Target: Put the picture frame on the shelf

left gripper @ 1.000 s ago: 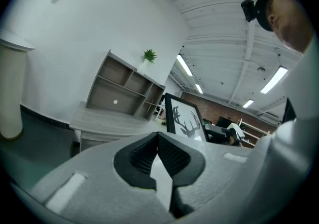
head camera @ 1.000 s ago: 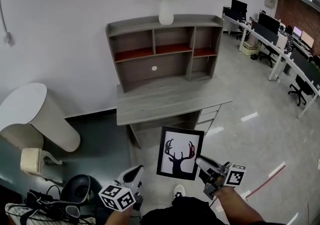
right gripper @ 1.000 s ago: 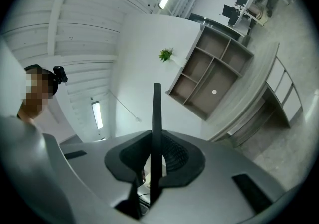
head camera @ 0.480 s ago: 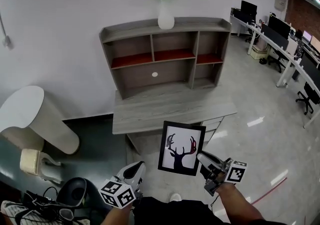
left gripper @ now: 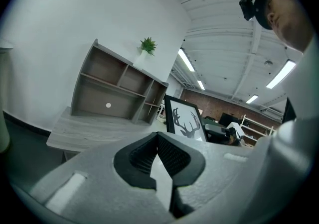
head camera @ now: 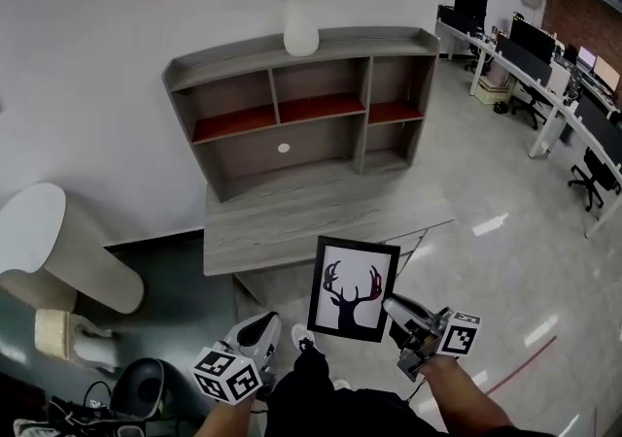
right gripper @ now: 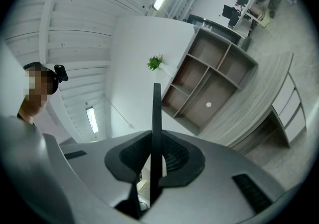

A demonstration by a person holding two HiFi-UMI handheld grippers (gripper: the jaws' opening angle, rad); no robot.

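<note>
1. Well, the right gripper (head camera: 391, 310) is clamped on the right edge of the picture frame (head camera: 352, 289), holding it upright (deer print facing the person).
2. It hangs near the person, well apart from the far shelf (head camera: 301, 105).
3. The left gripper (head camera: 255, 336) has its jaws together, with nothing between them.

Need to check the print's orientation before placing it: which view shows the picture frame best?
Head view: it shows the picture frame's whole face, deer upright, with the right gripper clamped on its lower right edge. The left gripper view shows it small and angled; the right gripper view shows only its thin edge between the jaws.
</note>
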